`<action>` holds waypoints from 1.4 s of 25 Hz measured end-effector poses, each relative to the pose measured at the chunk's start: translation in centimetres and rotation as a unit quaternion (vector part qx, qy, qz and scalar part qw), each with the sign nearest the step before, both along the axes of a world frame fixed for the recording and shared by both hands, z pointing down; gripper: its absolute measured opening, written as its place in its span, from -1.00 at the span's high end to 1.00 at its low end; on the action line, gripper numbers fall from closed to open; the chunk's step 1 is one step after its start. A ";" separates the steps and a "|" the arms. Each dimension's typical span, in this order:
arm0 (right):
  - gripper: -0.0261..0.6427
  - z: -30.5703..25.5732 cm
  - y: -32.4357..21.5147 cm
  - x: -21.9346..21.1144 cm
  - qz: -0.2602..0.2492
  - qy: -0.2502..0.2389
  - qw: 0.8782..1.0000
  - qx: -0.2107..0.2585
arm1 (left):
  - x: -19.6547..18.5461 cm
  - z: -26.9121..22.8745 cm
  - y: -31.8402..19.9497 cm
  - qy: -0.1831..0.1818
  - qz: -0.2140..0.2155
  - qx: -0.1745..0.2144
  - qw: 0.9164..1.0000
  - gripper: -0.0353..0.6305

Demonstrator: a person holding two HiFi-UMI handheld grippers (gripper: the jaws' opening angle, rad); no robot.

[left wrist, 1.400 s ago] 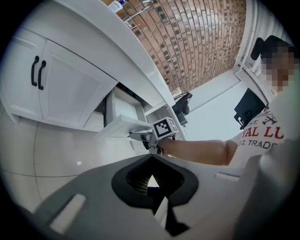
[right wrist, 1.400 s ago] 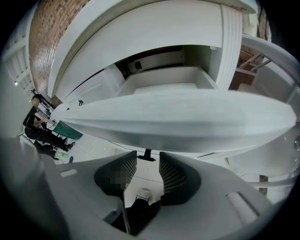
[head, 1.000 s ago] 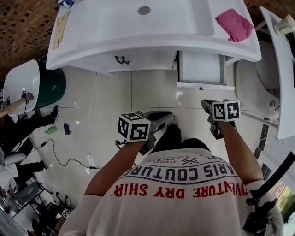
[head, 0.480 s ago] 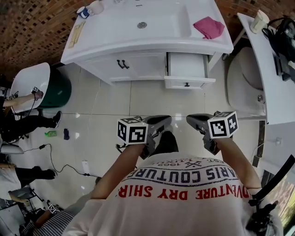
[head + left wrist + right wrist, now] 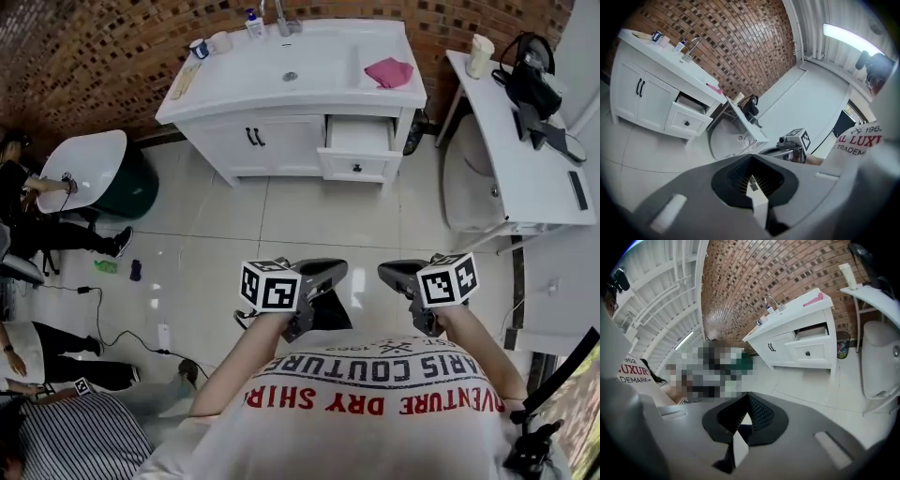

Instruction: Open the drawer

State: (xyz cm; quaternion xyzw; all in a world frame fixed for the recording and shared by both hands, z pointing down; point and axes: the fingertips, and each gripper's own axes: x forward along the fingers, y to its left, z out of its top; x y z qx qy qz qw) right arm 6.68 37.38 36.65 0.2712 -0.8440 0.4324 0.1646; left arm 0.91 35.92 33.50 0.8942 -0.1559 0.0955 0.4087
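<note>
The white vanity cabinet (image 5: 281, 141) stands against the brick wall at the far side of the tiled floor. Its right-hand drawer (image 5: 357, 150) with a small dark knob is pulled part way out; it also shows as drawer (image 5: 687, 122) and drawer (image 5: 809, 350) in the gripper views. My left gripper (image 5: 339, 271) and right gripper (image 5: 384, 272) are held close to my body, side by side, well away from the cabinet. Both are shut with nothing between the jaws, as seen at left gripper (image 5: 752, 182) and right gripper (image 5: 744, 417).
A pink cloth (image 5: 388, 71) lies on the counter beside the sink (image 5: 291, 75). A white side table (image 5: 525, 159) with a bag and a cup stands right. A white basin on a green bin (image 5: 94, 178), seated people and floor cables are left.
I have backed away from the cabinet, which now looks smaller and farther off. Both grippers came back with me, still shut. The drawer stays pulled out.
</note>
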 end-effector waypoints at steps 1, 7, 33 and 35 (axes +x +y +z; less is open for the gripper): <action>0.90 -0.3 1.2 0.2 -0.003 0.005 1.000 0.001 | 0.2 -0.5 0.9 0.007 -0.001 0.000 1.000 0.94; 0.90 -3.0 4.4 0.9 0.011 -0.009 1.000 0.016 | 0.9 -1.9 4.4 -0.011 0.015 0.023 1.000 0.94; 0.90 -5.6 4.9 -1.4 -0.012 -0.001 0.998 0.053 | -0.1 -3.2 6.4 -0.039 0.027 0.051 0.998 0.94; 0.90 -5.5 4.6 -1.3 -0.014 0.000 0.999 0.052 | 0.0 -3.2 6.1 -0.039 0.027 0.050 0.998 0.94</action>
